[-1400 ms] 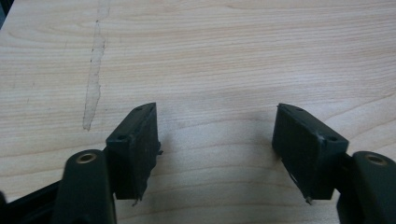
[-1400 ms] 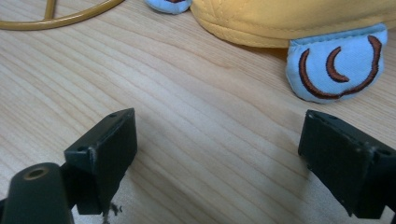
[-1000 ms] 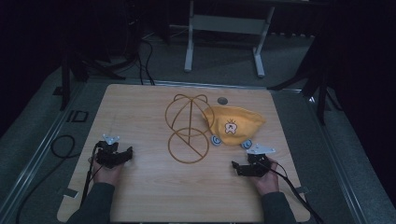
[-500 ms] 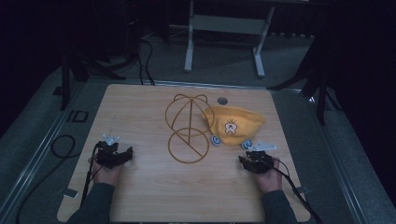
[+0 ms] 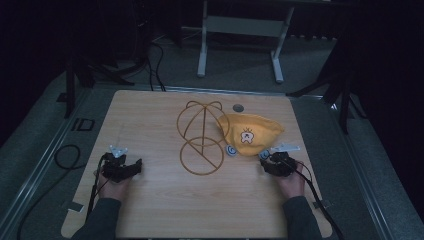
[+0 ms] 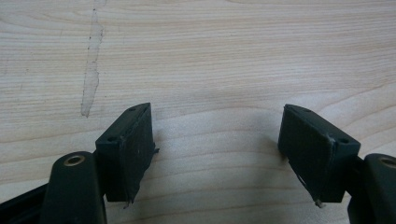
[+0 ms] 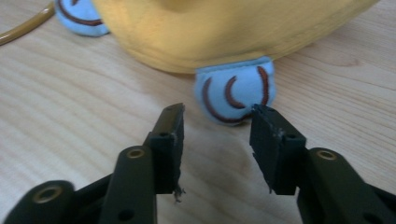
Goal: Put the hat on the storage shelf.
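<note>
Yellow cap (image 5: pixel 250 134): lies on the table (image 5: pixel 150 210), right of centre, beside a wire stand (image 5: pixel 200 137). Long axis runs left to right; two blue ear tabs at the near rim.

Right tab (image 7: pixel 233 95): directly ahead of the right gripper (image 7: pixel 215 121), just past its tips, apart from them. Jaws parted, holding nothing. This is the nearer hand, and likely the one to take hold.

Left gripper (image 6: pixel 217 135): well apart at the left, jaws wide, over bare wood.

Surface: pale wood. Room: dark.
</note>
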The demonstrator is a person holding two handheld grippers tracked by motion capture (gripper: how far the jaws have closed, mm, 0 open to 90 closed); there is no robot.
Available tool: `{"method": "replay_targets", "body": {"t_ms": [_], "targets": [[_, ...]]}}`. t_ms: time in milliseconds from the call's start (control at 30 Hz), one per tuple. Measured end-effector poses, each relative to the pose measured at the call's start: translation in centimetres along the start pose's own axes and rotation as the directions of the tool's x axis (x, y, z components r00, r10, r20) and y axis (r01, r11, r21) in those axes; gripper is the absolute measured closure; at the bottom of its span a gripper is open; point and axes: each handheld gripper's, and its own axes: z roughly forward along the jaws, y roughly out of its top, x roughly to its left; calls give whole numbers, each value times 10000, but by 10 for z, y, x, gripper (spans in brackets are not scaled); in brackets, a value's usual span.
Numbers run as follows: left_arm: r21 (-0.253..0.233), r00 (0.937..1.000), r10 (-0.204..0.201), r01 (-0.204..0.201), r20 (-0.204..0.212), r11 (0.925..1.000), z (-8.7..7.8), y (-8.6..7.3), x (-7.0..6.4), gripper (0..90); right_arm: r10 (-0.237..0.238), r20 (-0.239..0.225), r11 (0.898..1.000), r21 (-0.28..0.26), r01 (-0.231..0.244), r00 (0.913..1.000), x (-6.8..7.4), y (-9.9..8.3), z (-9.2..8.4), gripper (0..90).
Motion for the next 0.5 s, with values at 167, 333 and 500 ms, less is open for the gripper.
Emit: {"method": "replay_targets", "body": {"t_ms": [167,333,500], "targets": [[-18,10000,-19,19,3,10000,0,-1,0,269,25,-7,10000,90,-25,10000,-5,3,4,460],[-4,10000,-14,14,2,10000,0,0,0,269,97,-83,9999,115,-96,9999,-5,5,11,445],[5,10000,-11,11,7,10000,-1,0,0,269,268,-278,9996,67,-266,9993,-6,6,14,466]]}}
